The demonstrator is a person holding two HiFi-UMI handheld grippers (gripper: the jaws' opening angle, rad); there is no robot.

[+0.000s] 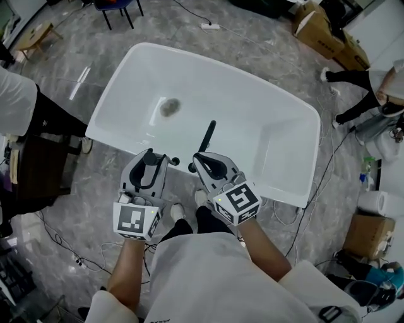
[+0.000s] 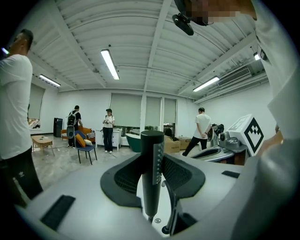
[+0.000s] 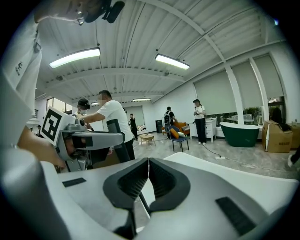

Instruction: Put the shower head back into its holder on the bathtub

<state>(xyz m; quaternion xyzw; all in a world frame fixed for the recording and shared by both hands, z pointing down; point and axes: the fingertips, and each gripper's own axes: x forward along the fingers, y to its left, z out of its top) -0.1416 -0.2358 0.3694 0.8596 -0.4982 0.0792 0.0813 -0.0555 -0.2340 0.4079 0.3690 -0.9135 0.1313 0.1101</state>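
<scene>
The black stick shower head (image 1: 209, 135) stands upright at the near rim of the white bathtub (image 1: 110, 104), with its hose (image 2: 169, 206) curving down beside its foot. No gripper holds it. My left gripper (image 1: 153, 158) is level just short of the rim, left of the shower head, jaws apart and empty. In the left gripper view the shower head (image 2: 152, 173) shows in the gap ahead of that gripper (image 2: 152, 159). My right gripper (image 1: 201, 158) hovers at the shower head's foot. Its pads meet with nothing between them (image 3: 148, 161).
A drain (image 1: 169, 107) lies in the tub floor. A person (image 1: 19, 101) stands close at the left, another (image 1: 366, 88) at the far right. Cardboard boxes (image 1: 322, 28), a chair (image 1: 117, 7), a power strip (image 1: 210, 26) and floor cables (image 1: 325, 170) surround the tub.
</scene>
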